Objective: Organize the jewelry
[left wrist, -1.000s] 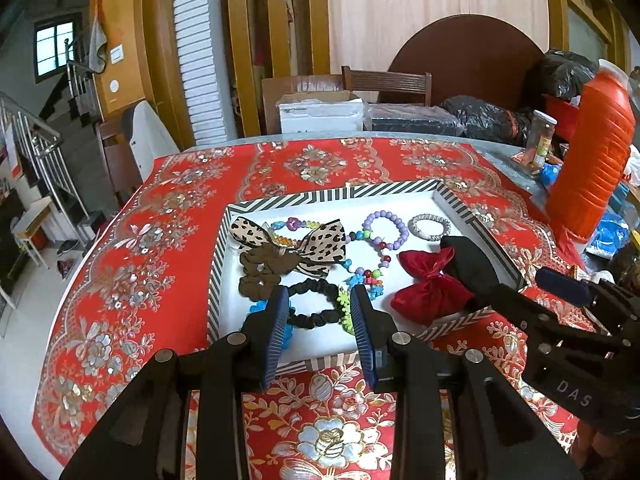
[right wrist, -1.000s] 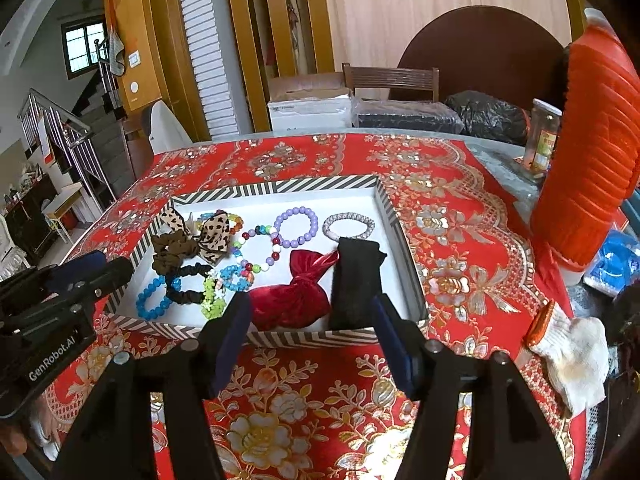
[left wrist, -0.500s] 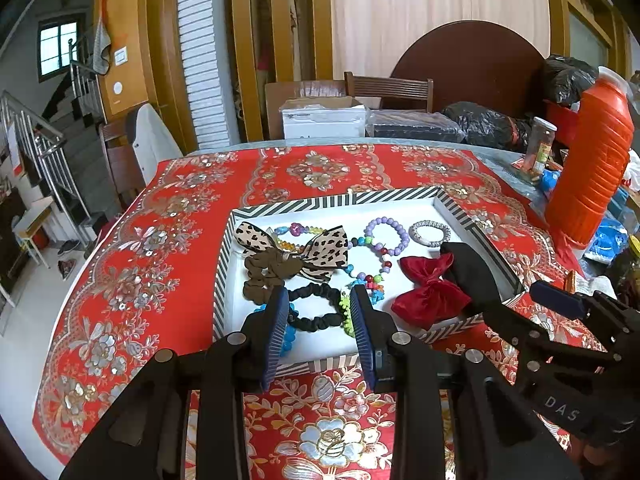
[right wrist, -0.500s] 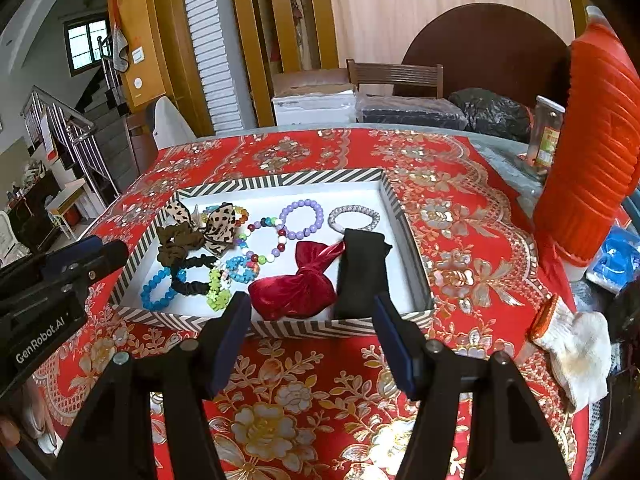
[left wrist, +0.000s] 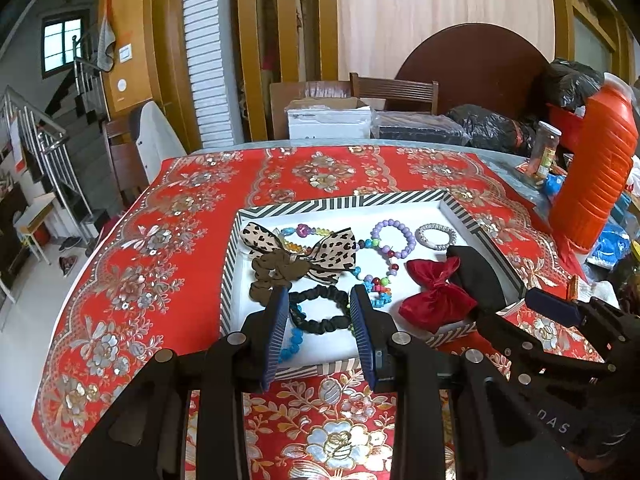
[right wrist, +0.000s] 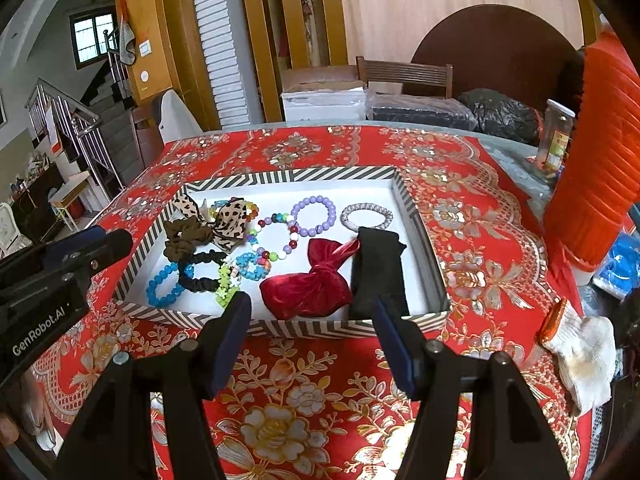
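A striped-rim white tray (left wrist: 340, 200) (right wrist: 288, 174) on the red floral tablecloth holds a leopard bow (left wrist: 332, 246) (right wrist: 230, 220), brown scrunchie (left wrist: 276, 270), black scrunchie (left wrist: 320, 312) (right wrist: 200, 270), blue bead bracelet (right wrist: 162, 284), purple bead bracelet (left wrist: 392, 236) (right wrist: 314, 216), silver bracelet (left wrist: 436, 236) (right wrist: 366, 216), red velvet bow (left wrist: 436, 292) (right wrist: 312, 284) and black cloth (left wrist: 478, 276) (right wrist: 378, 268). My left gripper (left wrist: 320, 332) is open and empty above the tray's near edge, framing the black scrunchie. My right gripper (right wrist: 312, 336) is open and empty just before the tray's front rim.
A tall orange bottle (left wrist: 596, 172) (right wrist: 600, 160) and a small jar (left wrist: 546, 152) stand at the right. A white work glove (right wrist: 584, 356) lies at the right front. A white box (left wrist: 328, 120), a chair and black bags sit behind the table.
Both grippers have pulled back and risen slightly, so the tray sits a little farther off in both views. Neither has changed its opening, and nothing in the tray has moved.
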The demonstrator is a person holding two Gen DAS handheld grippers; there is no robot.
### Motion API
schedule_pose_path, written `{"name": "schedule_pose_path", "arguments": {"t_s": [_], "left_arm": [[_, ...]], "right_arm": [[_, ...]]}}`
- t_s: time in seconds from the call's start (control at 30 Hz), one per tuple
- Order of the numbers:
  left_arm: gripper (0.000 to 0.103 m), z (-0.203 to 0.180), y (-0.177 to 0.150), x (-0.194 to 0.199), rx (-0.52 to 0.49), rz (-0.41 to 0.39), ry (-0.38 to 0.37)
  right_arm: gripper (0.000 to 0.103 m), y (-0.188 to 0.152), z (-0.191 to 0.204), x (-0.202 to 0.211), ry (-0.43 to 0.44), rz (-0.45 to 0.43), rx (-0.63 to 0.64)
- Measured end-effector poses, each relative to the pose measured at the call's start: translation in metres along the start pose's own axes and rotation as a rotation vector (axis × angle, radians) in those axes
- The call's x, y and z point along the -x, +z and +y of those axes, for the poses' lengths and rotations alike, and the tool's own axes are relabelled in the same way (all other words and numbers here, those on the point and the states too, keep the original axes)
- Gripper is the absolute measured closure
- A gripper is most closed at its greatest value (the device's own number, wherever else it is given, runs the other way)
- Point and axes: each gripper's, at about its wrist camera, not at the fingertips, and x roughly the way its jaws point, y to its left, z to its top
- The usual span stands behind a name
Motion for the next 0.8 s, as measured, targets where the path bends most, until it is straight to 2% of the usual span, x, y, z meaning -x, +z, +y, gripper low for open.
{"name": "schedule_pose_path", "arguments": {"t_s": [0.53, 0.8], "left_arm": [[0.072, 0.0, -0.001, -0.003, -0.003, 0.007, 0.0], [0.072, -0.003, -0.004, -0.004, -0.027, 0.015, 0.025]], "right_arm": [[0.037, -0.003, 0.005, -0.008, 0.014, 0.019, 0.005], [0.037, -0.004, 0.007, -0.01, 0.022, 0.023, 0.012]]}}
